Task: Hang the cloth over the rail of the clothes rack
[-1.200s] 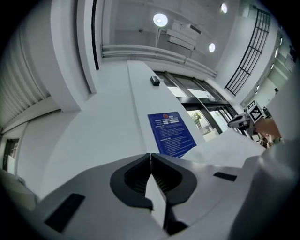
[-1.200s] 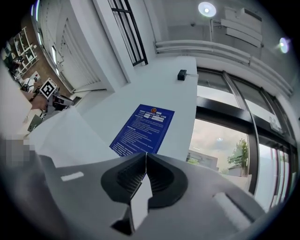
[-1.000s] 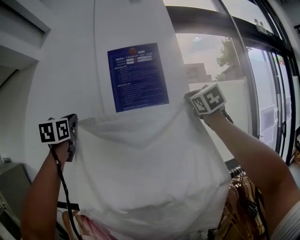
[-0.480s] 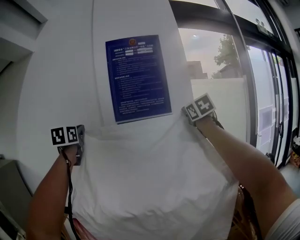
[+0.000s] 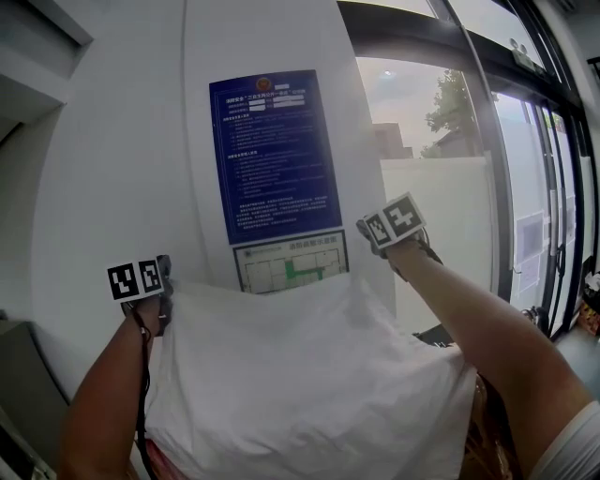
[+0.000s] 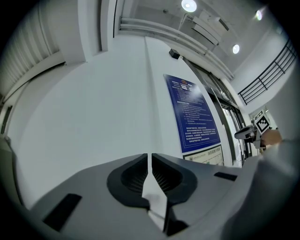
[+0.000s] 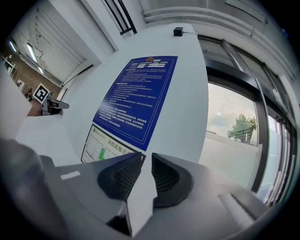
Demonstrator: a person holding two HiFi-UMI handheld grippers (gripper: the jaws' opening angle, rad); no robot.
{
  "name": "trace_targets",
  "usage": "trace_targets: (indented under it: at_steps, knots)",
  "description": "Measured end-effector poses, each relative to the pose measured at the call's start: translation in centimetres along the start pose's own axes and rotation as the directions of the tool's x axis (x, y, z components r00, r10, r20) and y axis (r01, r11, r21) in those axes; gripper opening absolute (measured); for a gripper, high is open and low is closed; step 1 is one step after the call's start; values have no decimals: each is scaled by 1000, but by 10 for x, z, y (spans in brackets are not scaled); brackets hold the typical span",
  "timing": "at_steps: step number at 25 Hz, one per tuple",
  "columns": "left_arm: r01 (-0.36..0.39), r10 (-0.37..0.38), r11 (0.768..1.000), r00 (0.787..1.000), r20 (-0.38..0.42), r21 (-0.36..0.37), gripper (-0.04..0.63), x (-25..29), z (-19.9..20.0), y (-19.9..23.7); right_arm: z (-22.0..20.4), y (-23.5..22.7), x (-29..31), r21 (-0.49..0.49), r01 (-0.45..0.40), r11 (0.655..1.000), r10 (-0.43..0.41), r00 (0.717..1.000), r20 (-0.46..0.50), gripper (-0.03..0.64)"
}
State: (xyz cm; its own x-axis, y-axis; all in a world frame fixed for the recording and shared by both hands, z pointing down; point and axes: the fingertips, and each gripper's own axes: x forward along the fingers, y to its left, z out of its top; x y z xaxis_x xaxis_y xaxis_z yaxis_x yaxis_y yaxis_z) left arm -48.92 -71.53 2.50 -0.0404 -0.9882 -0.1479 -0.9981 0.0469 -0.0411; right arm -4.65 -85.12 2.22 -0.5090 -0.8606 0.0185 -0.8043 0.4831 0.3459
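Cloth (image 5: 309, 375): one corner in opening left gripper (image 6: 150, 161), other clamped in right gripper (image 7: 146, 159). Risk: left corner slips free, sagging.

Commercial bldg, prob. shop entrance: blue printed notice (image 5: 274, 155) & green-marked floor-plan sheet (image 5: 291, 262) on white round pillar (image 5: 122, 169), tall black-framed glass front (image 5: 506, 187), ceiling spotlights (image 6: 189, 5).

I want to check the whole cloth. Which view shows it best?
The head view: the cloth hangs spread between left gripper and right gripper. Each gripper view shows only a pinched corner; the left jaws are opening.
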Motion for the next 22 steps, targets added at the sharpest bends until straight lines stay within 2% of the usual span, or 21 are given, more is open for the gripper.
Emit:
trace_targets:
  at_steps: [1, 3, 10, 12, 15, 22]
  knots:
    - [-1, 1, 1000, 1000, -5, 1, 16, 1, -1, 0, 0, 0, 0, -1, 1, 1000, -1, 1000, 1, 69]
    - [-1, 1, 1000, 1000, -19, -3, 77, 3, -5, 2, -1, 0, 0, -9, 2, 1000, -2, 1000, 0, 69]
    - [1, -2, 1000, 999, -38, -15, 80, 6, -10, 4, -1, -1, 2, -7, 3, 1000, -3, 1000, 5, 67]
    - [3, -4, 1000, 999, -36, -21, 78, 2, -7, 5, 0, 0, 0, -6, -1, 1000, 1, 1000, 6, 62]
    - [7, -7, 1000, 1000, -26, -23, 10, -10, 1, 2, 6, 7, -6, -10, -20, 1000, 20, 1000, 12, 3]
    - [5, -5, 1000, 1000, -5, -11, 6, -71, 23, -17, 28, 34, -50, 7, -100, 995, 99, 993, 64, 2]
